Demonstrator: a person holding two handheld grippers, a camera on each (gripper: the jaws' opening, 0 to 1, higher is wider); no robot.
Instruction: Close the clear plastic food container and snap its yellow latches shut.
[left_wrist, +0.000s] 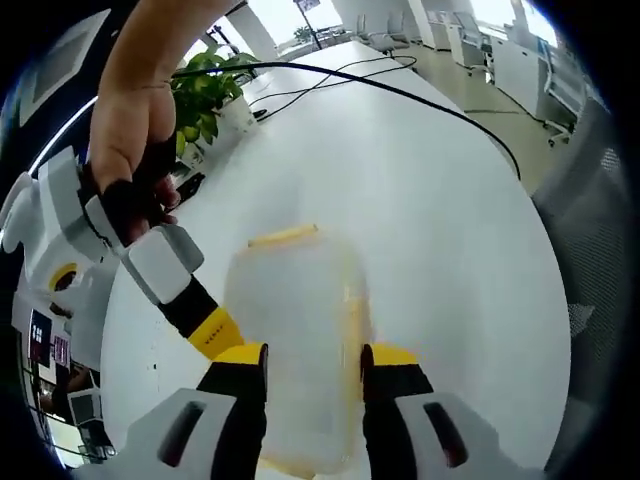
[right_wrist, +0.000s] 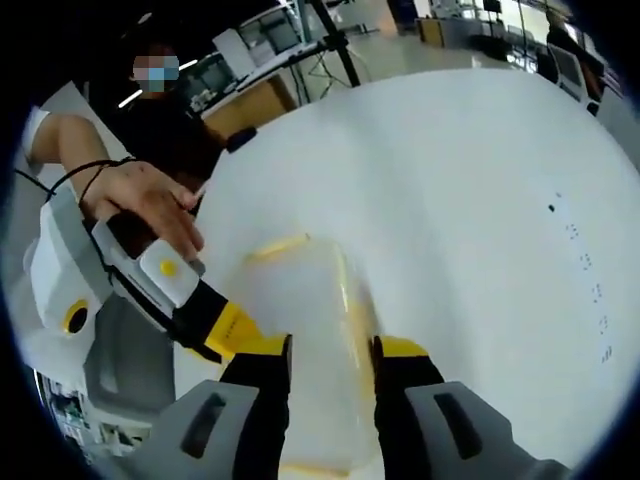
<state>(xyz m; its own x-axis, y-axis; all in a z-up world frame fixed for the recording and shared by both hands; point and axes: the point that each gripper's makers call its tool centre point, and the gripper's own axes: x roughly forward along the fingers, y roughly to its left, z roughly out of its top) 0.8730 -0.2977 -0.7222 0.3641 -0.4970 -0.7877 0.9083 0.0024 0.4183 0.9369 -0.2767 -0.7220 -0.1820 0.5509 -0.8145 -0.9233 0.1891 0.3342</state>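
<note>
The clear plastic food container (left_wrist: 295, 330) stands between my left gripper's (left_wrist: 315, 365) two jaws, which press on its sides. A yellow latch (left_wrist: 283, 236) lies along its far edge and another (left_wrist: 352, 320) along its right side. The right gripper (left_wrist: 218, 335), held by a hand (left_wrist: 130, 120), comes in from the left with its yellow tip at the container's left side. In the right gripper view the same container (right_wrist: 310, 330) sits between my right gripper's (right_wrist: 330, 360) jaws, with yellow latches (right_wrist: 280, 246) at its edges. The left gripper (right_wrist: 235, 330) touches its left side.
The white table (left_wrist: 430, 220) stretches far ahead and to the right. A black cable (left_wrist: 400, 90) runs across its far part, and a potted plant (left_wrist: 205, 95) stands at the left edge. A person (right_wrist: 160, 110) is beyond the table's left edge.
</note>
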